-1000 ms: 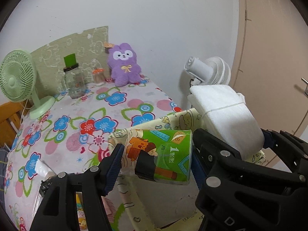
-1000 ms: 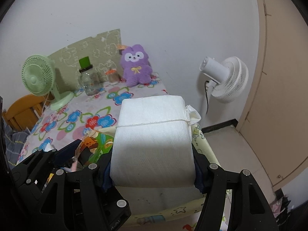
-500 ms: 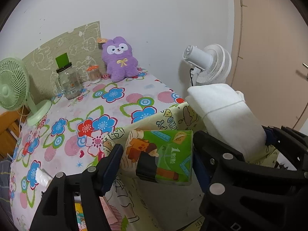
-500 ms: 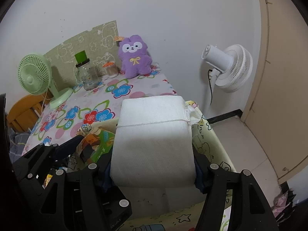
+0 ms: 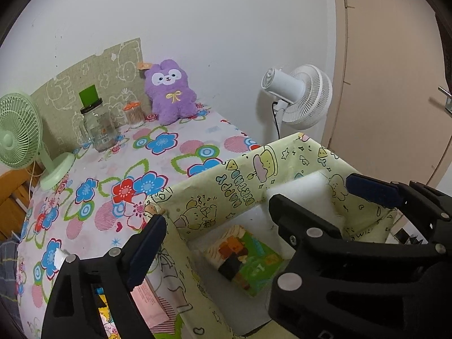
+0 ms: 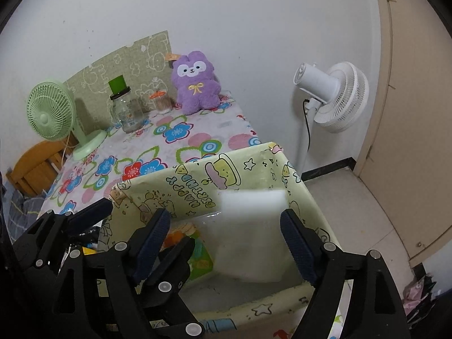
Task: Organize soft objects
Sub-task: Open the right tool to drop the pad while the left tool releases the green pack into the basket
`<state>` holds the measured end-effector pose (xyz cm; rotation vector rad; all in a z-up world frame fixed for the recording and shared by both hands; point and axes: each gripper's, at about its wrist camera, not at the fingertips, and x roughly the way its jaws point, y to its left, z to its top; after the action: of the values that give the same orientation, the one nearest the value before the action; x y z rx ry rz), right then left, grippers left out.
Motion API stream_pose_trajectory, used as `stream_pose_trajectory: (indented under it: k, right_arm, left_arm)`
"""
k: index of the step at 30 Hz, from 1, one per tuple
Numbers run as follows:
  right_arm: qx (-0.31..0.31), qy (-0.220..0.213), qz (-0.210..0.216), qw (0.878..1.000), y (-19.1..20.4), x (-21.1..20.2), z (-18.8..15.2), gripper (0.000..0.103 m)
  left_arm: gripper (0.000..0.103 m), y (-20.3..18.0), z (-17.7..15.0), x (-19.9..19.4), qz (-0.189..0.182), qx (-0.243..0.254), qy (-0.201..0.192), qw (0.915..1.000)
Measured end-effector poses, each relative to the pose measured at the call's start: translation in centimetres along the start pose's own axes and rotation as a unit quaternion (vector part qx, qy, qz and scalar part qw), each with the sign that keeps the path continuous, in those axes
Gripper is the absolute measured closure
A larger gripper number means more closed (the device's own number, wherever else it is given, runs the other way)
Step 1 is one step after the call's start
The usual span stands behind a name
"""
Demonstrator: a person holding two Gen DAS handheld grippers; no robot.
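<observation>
A yellow cartoon-print box [image 5: 240, 180] stands at the near edge of the flowered table [image 5: 118, 169]; it also shows in the right wrist view [image 6: 197, 180]. A green tissue pack [image 5: 248, 257] lies on the box floor. A white tissue pack [image 6: 251, 231] is inside the box, blurred, apart from the fingers; it also shows in the left wrist view [image 5: 305, 195]. My left gripper [image 5: 214, 226] is open and empty above the box. My right gripper [image 6: 226, 231] is open and empty above the box. A purple plush toy [image 5: 169, 93] sits at the far wall.
A green desk fan [image 5: 19, 135], a glass jar [image 5: 97, 127] and a small toothpick jar [image 5: 134, 114] stand at the back of the table. A white floor fan [image 5: 299, 96] stands right of the table, near a beige door [image 5: 395, 70]. A wooden chair [image 6: 34, 166] is left.
Both grippers opened. The green tissue pack dropped from my left gripper onto the box floor, and the white tissue pack left my right gripper and went down into the box.
</observation>
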<state>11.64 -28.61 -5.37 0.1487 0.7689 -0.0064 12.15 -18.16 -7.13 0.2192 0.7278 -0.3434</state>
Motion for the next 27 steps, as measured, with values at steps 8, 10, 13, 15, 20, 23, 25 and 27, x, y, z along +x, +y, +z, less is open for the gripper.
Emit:
stream_pose_trajectory:
  k: [8,10,13,15,20,23,25,27]
  right_arm:
    - [-0.001,-0.011,-0.002,1.000,0.2,-1.3,-0.4,0.020]
    - [-0.003,-0.015,-0.004,1.000,0.3,-1.8,-0.4,0.020]
    - [-0.005,-0.021,-0.008,1.000,0.5,-2.4,-0.4,0.020]
    - [-0.005,-0.025,-0.009,1.000,0.7,-2.8,-0.5,0.020]
    - [-0.008,-0.035,-0.009,0.999,1.1,-3.9,-0.6,0.020]
    - [-0.011,-0.043,-0.010,0.999,1.7,-4.7,-0.7,0.020]
    - [-0.014,-0.048,-0.009,0.999,2.0,-5.2,-0.8,0.020]
    - [-0.017,-0.054,-0.009,0.998,2.4,-5.6,-0.9,0.018]
  left_arm:
    - [0.010,0.1,-0.3,-1.3,0.003,-0.001,-0.010,0.9999]
    - [0.010,0.1,-0.3,-1.6,-0.003,-0.005,-0.012,0.9999]
    - [0.010,0.0,-0.3,-2.1,-0.009,-0.011,-0.013,0.9998]
    - [0.010,0.0,-0.4,-2.5,-0.012,-0.014,-0.014,0.9997]
    - [0.010,0.1,-0.7,-3.9,-0.016,-0.017,-0.025,0.9994]
    - [0.011,0.3,-0.9,-4.8,-0.016,-0.019,-0.033,0.9991]
    - [0.012,0.5,-1.0,-5.3,-0.014,-0.021,-0.037,0.9990]
    - [0.013,0.7,-1.1,-5.8,-0.011,-0.022,-0.041,0.9989]
